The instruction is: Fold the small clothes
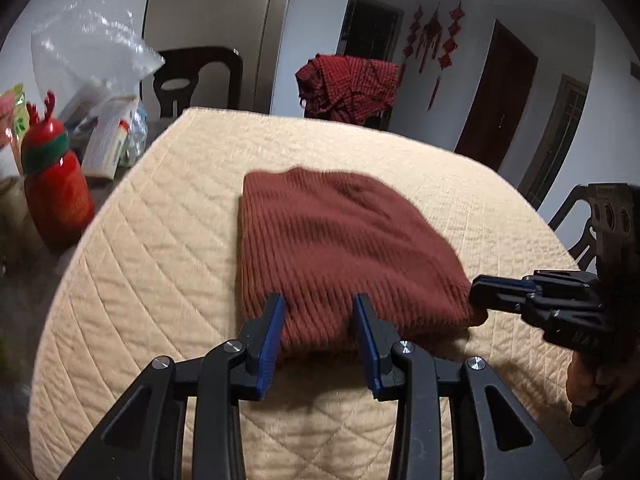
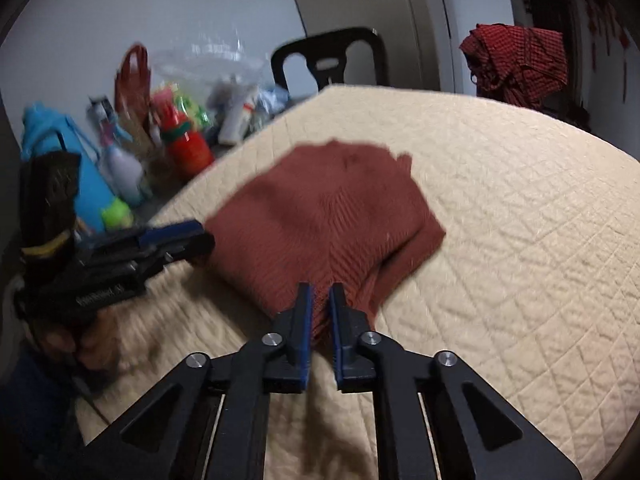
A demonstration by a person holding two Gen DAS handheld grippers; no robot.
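A rust-brown knitted garment (image 1: 340, 240) lies folded on the cream quilted mat (image 1: 160, 240); it also shows in the right wrist view (image 2: 332, 216). My left gripper (image 1: 320, 308) is open, its fingers astride the garment's near edge. My right gripper (image 2: 320, 300) is nearly closed, pinching the garment's near corner; in the left wrist view it (image 1: 480, 292) sits at the garment's right corner. In the right wrist view the left gripper (image 2: 192, 240) sits at the garment's left edge.
A red bottle with a green band (image 1: 56, 192), a clear plastic bag (image 1: 92, 56) and boxes crowd the table left of the mat. A blue item (image 2: 68, 160) stands there too. Dark chairs (image 1: 200, 80) and a red checked cloth (image 1: 352, 84) stand beyond the far edge.
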